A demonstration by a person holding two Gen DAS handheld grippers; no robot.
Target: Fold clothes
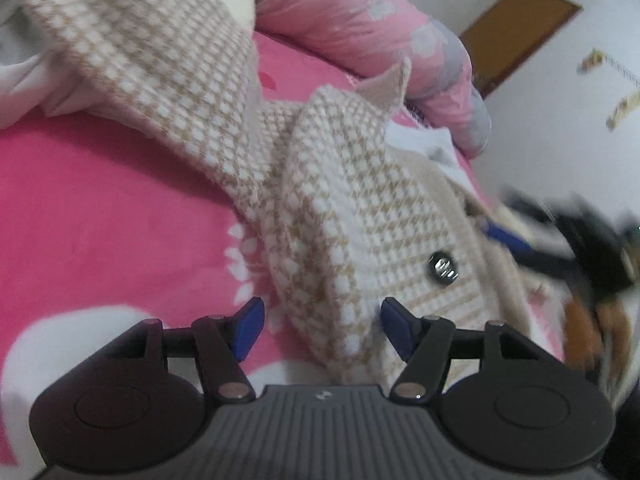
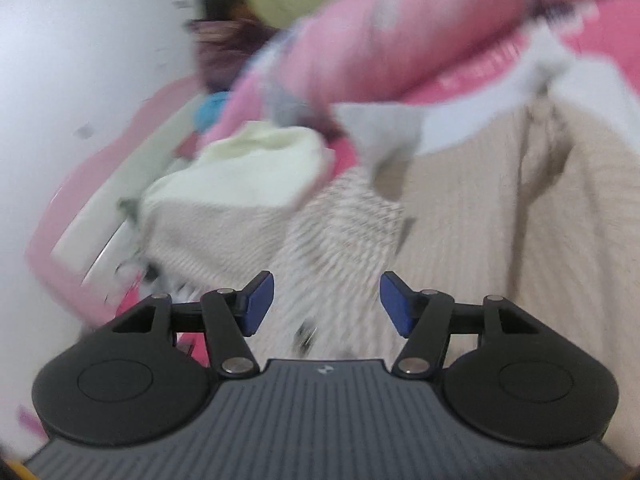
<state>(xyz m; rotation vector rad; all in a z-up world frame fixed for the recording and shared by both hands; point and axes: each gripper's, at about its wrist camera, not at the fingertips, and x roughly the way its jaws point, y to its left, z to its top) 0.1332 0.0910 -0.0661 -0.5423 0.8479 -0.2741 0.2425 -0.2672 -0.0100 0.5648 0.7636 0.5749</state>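
A beige-and-white houndstooth knit jacket (image 1: 360,208) with a metal button (image 1: 443,268) lies crumpled on the pink bed sheet (image 1: 100,208); one sleeve (image 1: 152,64) stretches up to the left. My left gripper (image 1: 322,330) stands open, and a fold of the jacket lies loosely between its blue pads (image 1: 248,330) without being pinched. In the blurred right wrist view my right gripper (image 2: 326,306) is open above the same houndstooth cloth (image 2: 332,248), with nothing pressed between its pads. The other gripper (image 1: 580,236) shows as a dark blur at the right edge of the left wrist view.
A rolled pink quilt (image 1: 360,12) lies along the far side of the bed. A cream garment (image 2: 248,168) and a ribbed beige cloth (image 2: 500,220) lie near the jacket. White walls and a brown door (image 1: 520,32) stand behind; the pink bed frame (image 2: 72,208) runs along the left.
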